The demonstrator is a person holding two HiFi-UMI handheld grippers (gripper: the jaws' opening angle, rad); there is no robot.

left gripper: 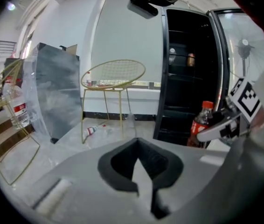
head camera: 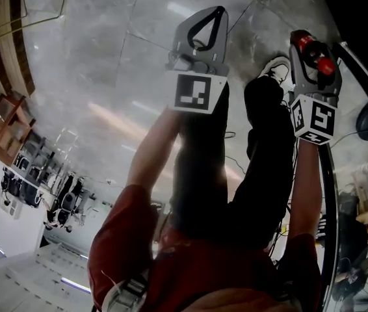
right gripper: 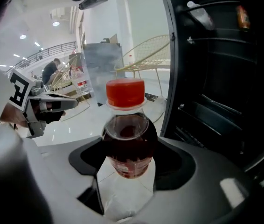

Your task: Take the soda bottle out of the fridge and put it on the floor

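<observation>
The soda bottle point(right gripper: 128, 139) is outside the fridge point(right gripper: 216, 78), just in front of its open black interior. The right tongs point(right gripper: 131, 160) are pinching it round the upper body, below the neck. It stands upright, with its red cap on top and dark drink inside. The left gripper view shows the bottle beside the fridge's lower shelves. Its base is hidden there behind the body of the left tongs, so I cannot tell whether it meets the floor point(head camera: 106, 57).

The left tongs point(head camera: 213, 18) are pressed together with nothing between them. They hang over the pale, glossy floor on the side of the bottle away from the fridge, a little apart from the right tongs.

The fridge door point(left gripper: 237, 55) has a glass pane and stands swung open. Inside the fridge, on an upper shelf, sits a small can-like item point(left gripper: 191, 59). It is too small to make out further.

In the head view a white shoe point(head camera: 276, 67) of the person rests on the floor close to the bottle. Their dark trousers and red sleeves fill the lower part of that view.

Farther from the fridge stands a gold wire chair point(left gripper: 113, 76), with a small bottle point(left gripper: 93, 129) lying on the floor beneath it. Beyond the chair, farther again from the fridge, are a grey panel point(left gripper: 57, 92) and an upright clear water bottle point(left gripper: 16, 104) with a red label.
</observation>
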